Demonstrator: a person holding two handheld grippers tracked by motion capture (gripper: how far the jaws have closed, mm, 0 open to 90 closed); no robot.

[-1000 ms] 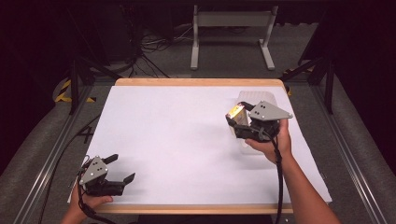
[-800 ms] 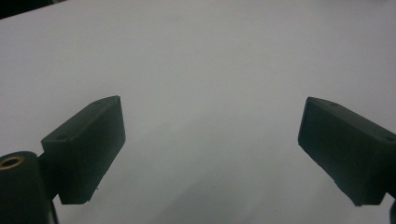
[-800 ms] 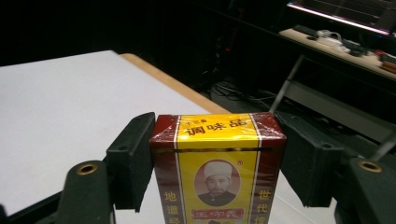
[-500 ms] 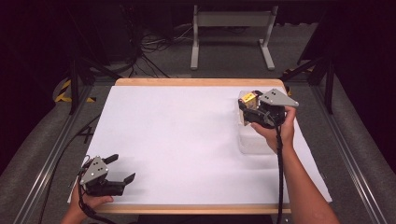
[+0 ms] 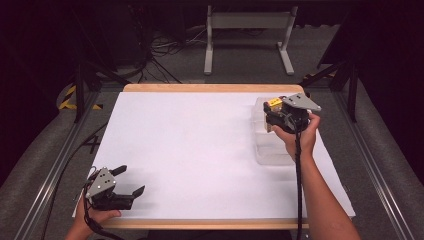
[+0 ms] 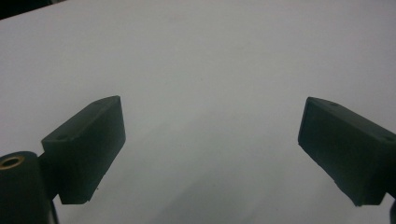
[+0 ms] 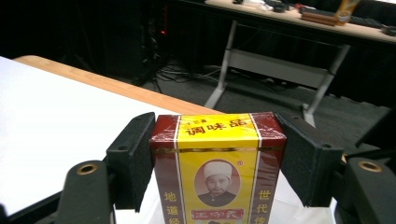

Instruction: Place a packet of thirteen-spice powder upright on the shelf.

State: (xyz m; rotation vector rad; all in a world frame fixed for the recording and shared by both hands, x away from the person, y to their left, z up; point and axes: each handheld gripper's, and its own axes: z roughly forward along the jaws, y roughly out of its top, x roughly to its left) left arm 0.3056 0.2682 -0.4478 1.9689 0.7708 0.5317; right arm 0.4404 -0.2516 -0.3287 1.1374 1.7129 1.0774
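High view: right tongs (image 5: 270, 116), held up over the far right part of the white surface (image 5: 200, 150), clamp a small yellow and dark red box (image 5: 273, 103) above a clear plastic container (image 5: 272, 145) that stands on the surface. The container's contents cannot be made out. Left tongs (image 5: 131, 181) sit at the near left corner of the surface, jaws spread, nothing between them, well apart from the box.

Left gripper view: both black jaws stand wide apart over bare white surface (image 6: 210, 60); no contact with any item.

Right gripper view: box (image 7: 217, 168), yellow front panel with a printed portrait and red side bands, sits upright between the two jaws; each pad presses flat on a side of it. Surface (image 7: 51, 121) with its wooden edge lies to the left and behind.
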